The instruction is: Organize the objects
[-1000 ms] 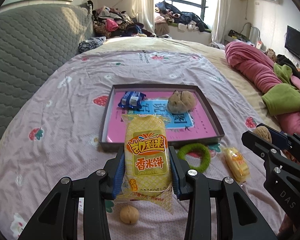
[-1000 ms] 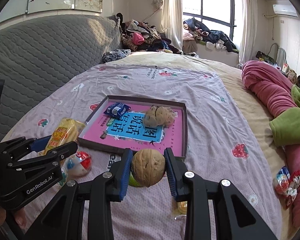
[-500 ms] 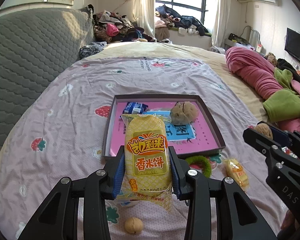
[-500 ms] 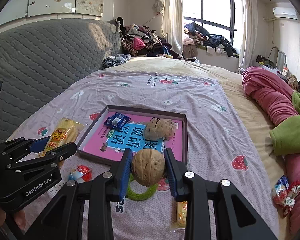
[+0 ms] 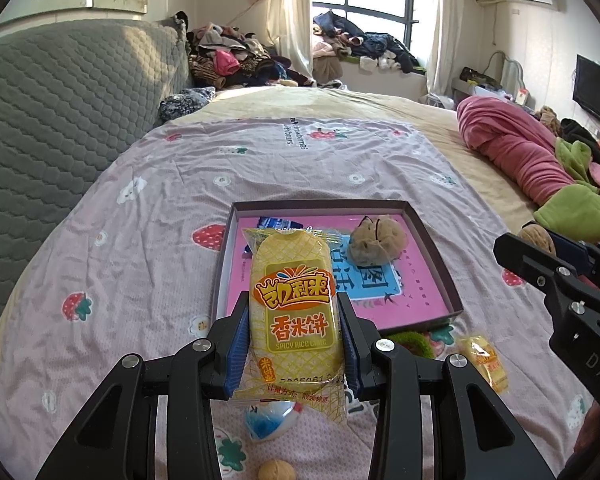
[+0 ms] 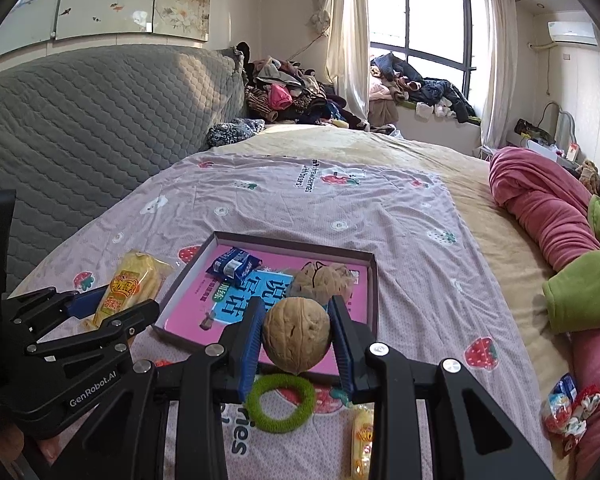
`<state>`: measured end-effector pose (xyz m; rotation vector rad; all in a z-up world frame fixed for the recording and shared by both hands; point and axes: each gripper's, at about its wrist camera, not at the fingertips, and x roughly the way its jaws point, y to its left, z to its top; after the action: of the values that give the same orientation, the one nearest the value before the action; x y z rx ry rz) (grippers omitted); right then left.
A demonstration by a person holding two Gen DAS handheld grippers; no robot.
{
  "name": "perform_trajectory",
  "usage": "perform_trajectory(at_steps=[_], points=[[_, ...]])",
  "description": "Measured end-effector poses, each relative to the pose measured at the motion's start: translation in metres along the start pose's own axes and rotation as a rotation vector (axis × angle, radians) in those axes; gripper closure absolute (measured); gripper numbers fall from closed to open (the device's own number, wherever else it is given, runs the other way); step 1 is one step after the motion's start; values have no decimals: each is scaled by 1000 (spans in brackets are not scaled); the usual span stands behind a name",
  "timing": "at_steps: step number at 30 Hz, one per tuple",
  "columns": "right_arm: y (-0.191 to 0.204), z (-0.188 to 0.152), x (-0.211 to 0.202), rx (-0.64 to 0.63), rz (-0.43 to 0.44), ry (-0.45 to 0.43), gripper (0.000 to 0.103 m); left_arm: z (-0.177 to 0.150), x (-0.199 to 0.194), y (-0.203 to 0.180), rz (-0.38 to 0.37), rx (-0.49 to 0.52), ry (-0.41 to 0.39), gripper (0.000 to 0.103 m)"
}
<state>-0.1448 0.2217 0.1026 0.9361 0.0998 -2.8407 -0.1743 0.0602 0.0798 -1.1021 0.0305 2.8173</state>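
Note:
My left gripper (image 5: 294, 332) is shut on a yellow rice cake packet (image 5: 294, 308), held upright above the bedspread. In the right wrist view the same gripper (image 6: 100, 312) shows at the left with the rice cake packet (image 6: 130, 286). My right gripper (image 6: 298, 338) is shut on a walnut (image 6: 296, 336); it appears at the right edge of the left wrist view with the walnut (image 5: 536, 236). Beyond both lies a shallow box tray (image 5: 436, 252) with a pink bottom, holding a blue snack packet (image 6: 234, 266) and a brown plush lump (image 5: 376, 242).
On the bedspread near the tray lie a green hair ring (image 6: 281, 402), a small yellow packet (image 5: 484, 356), a blue-and-white ball (image 5: 270, 420) and a second walnut (image 5: 276, 471). A red-and-blue wrapper (image 6: 570, 406) lies at the right. A grey quilted headboard (image 5: 60, 120) and a pink blanket (image 5: 520, 152) flank the bed.
Both grippers have risen and drawn back from the tray with their loads still held. The tray and loose items look smaller and farther off.

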Motion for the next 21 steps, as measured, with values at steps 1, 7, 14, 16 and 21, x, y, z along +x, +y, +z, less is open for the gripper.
perform_trajectory(at_steps=[1, 7, 14, 16, 21], points=[[0, 2, 2, -2, -1, -1, 70, 2, 3, 0, 2, 3, 0, 62], [-1, 12, 14, -8, 0, -8, 70, 12, 17, 0, 7, 13, 1, 62], [-8, 30, 27, -18, -8, -26, 70, 34, 34, 0, 13, 31, -14, 62], [-12, 37, 30, -21, -16, -35, 70, 43, 38, 1, 12, 32, -22, 62], [-21, 56, 38, -7, -17, -69, 70, 63, 51, 6, 3, 27, -32, 62]])
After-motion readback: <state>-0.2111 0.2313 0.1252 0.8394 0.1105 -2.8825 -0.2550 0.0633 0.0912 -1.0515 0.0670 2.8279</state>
